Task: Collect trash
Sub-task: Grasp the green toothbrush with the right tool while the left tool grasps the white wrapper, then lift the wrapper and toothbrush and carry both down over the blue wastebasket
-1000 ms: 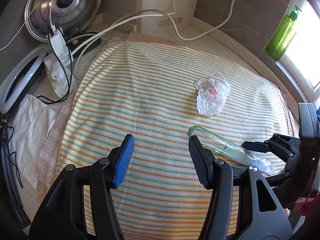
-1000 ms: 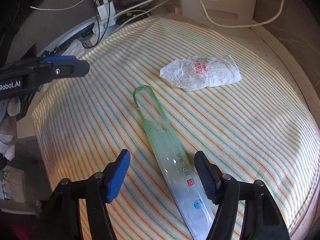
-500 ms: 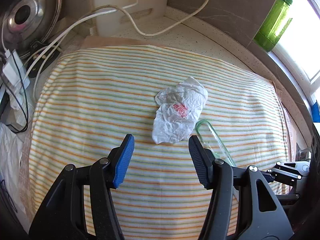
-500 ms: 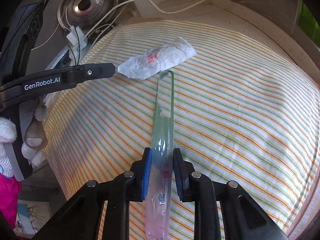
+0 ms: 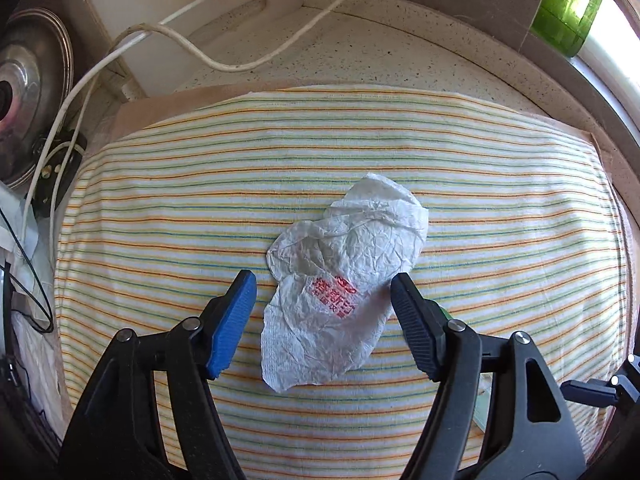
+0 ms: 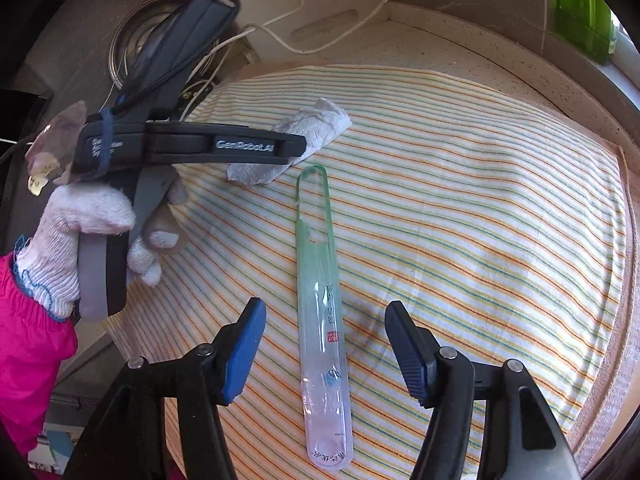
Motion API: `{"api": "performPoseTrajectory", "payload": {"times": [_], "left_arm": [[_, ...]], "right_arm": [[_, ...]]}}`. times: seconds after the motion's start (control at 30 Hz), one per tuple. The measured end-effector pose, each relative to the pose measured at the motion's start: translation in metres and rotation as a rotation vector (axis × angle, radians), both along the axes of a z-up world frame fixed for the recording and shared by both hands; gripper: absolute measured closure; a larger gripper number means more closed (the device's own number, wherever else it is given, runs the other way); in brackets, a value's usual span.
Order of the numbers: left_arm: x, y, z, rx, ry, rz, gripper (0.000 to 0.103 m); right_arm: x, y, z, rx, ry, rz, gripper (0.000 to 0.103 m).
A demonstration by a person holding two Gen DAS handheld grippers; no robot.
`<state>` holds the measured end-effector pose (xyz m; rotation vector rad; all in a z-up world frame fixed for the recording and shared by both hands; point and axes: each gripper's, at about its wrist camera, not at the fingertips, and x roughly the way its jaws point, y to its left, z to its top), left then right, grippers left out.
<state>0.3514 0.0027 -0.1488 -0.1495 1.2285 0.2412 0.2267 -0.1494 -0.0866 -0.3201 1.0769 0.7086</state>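
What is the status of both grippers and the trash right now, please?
Left gripper open, straddling crumpled wrapper. Right gripper open around clear plastic sleeve, flat on striped cloth. Nothing blocking.

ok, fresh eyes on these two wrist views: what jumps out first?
The crumpled white wrapper with red print, lying mid-cloth between the open fingers of the left claw. Next, the long clear plastic sleeve with a green-tinted end, lying flat on the striped cloth between the open fingers of the right claw. In the right wrist view the white-gloved left hand gripping the left claw's handle fills the left side.
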Motion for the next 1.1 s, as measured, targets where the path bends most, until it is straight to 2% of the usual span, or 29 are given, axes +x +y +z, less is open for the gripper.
{"api": "performPoseTrajectory", "payload": {"times": [0.03, 0.1, 0.2, 0.23, 0.3, 0.37, 0.43, 0.5, 0.57, 0.83, 1.1], "left_arm": [[0.000, 0.003, -0.002, -0.021, -0.003, 0.011, 0.046], [-0.002, 0.010, -0.004, -0.086, -0.020, 0.044, 0.055], [-0.007, 0.017, -0.002, -0.115, -0.039, 0.060, 0.083], [-0.010, 0.019, -0.001, -0.115, -0.039, 0.058, 0.089], [-0.016, 0.022, 0.000, -0.120, -0.041, 0.057, 0.094], [-0.026, 0.026, 0.002, -0.129, -0.048, 0.067, 0.096], [-0.036, 0.031, 0.005, -0.142, -0.058, 0.080, 0.097], [-0.047, 0.036, 0.008, -0.156, -0.070, 0.093, 0.098], [-0.059, 0.040, 0.012, -0.167, -0.083, 0.107, 0.098], [-0.113, 0.045, 0.027, -0.179, -0.127, 0.131, 0.099], [-0.172, 0.046, 0.040, -0.184, -0.172, 0.151, 0.099]], "right_arm": [[0.000, 0.005, -0.001, -0.014, -0.008, 0.009, 0.038], [-0.002, 0.011, -0.004, -0.040, -0.022, 0.027, 0.038], [-0.002, 0.020, -0.008, -0.064, -0.027, 0.048, 0.038], [-0.003, 0.024, -0.010, -0.076, -0.029, 0.057, 0.038], [-0.006, 0.033, -0.015, -0.115, -0.045, 0.076, 0.038], [-0.009, 0.041, -0.021, -0.157, -0.068, 0.089, 0.039], [-0.013, 0.046, -0.024, -0.187, -0.103, 0.088, 0.045], [-0.014, 0.048, -0.024, -0.203, -0.119, 0.074, 0.066], [-0.014, 0.048, -0.024, -0.196, -0.113, 0.059, 0.076], [-0.006, 0.030, -0.018, -0.026, 0.001, -0.034, 0.076], [-0.033, 0.015, -0.009, 0.071, 0.011, -0.097, 0.076]]}}
